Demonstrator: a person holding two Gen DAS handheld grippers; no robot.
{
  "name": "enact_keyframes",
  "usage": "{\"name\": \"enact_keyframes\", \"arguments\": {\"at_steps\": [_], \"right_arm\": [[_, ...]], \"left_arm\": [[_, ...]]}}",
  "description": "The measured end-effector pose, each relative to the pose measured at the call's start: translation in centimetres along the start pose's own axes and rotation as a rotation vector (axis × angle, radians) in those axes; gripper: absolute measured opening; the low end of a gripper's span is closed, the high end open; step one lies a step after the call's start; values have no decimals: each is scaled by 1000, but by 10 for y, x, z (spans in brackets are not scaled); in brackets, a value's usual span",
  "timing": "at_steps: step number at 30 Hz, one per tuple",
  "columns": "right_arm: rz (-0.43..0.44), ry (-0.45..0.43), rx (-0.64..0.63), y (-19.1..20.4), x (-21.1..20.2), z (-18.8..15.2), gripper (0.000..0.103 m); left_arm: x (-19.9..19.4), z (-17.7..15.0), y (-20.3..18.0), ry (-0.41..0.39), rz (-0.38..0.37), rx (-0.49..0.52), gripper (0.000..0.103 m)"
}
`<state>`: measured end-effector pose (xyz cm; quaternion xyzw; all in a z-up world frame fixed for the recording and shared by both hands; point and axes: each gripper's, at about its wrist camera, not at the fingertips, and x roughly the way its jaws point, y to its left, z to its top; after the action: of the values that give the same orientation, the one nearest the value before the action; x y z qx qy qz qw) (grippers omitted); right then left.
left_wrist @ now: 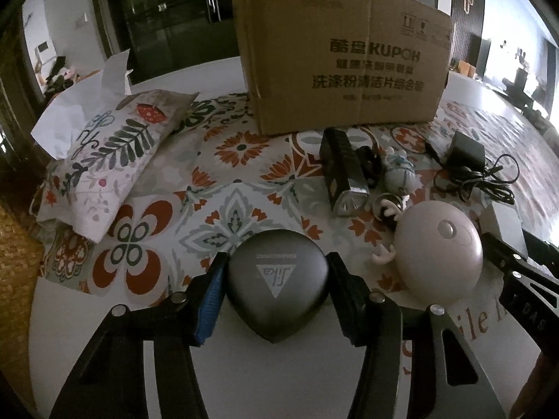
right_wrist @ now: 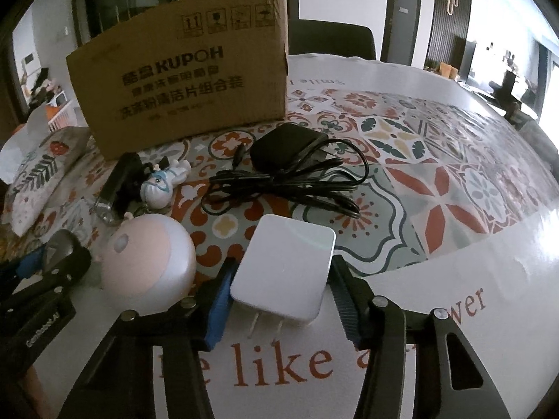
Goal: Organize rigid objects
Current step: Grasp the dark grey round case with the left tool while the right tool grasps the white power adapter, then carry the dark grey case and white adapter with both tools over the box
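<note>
The table (right_wrist: 454, 314), under a patterned cloth, carries a cardboard box (left_wrist: 349, 70) at its far side; the box's open top is cut off, so what it holds is hidden. Well short of the box, near the table's front edge, lie the two things in hand.

The left gripper (left_wrist: 276, 300) is clenched on a grey teardrop case (left_wrist: 277, 284): both pads press its flanks, its point aimed back between the arms and its rounded end toward the box. The right gripper (right_wrist: 279, 300) grasps a white charger (right_wrist: 284, 269) by its two sides, prongs pointing back at the camera.

The box stands straight ahead of both, beyond the clutter, so each load probably has to rise and go forward over a pink dome (left_wrist: 438, 251), a flashlight (left_wrist: 340, 171) and a black adapter (right_wrist: 283, 150) with its tangled cord. The left gripper looks nearer the box's middle.

Small figurines (right_wrist: 162, 183) beside the flashlight are hard to make out.
</note>
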<state>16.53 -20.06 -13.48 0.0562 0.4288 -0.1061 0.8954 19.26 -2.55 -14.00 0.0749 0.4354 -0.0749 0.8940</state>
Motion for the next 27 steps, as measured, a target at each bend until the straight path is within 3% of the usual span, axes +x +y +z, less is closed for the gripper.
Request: {"name": "enact_keyframes", "arguments": {"at_steps": [7,27], "right_arm": [[34,-14,-16,0,-8,-4,50],[81,-177,-71,2,-56,10,47]], "left_arm": [[-15,-5,0,-15,-10,-2,55],[-63,10,-1,-117,-28,-8,55]]}}
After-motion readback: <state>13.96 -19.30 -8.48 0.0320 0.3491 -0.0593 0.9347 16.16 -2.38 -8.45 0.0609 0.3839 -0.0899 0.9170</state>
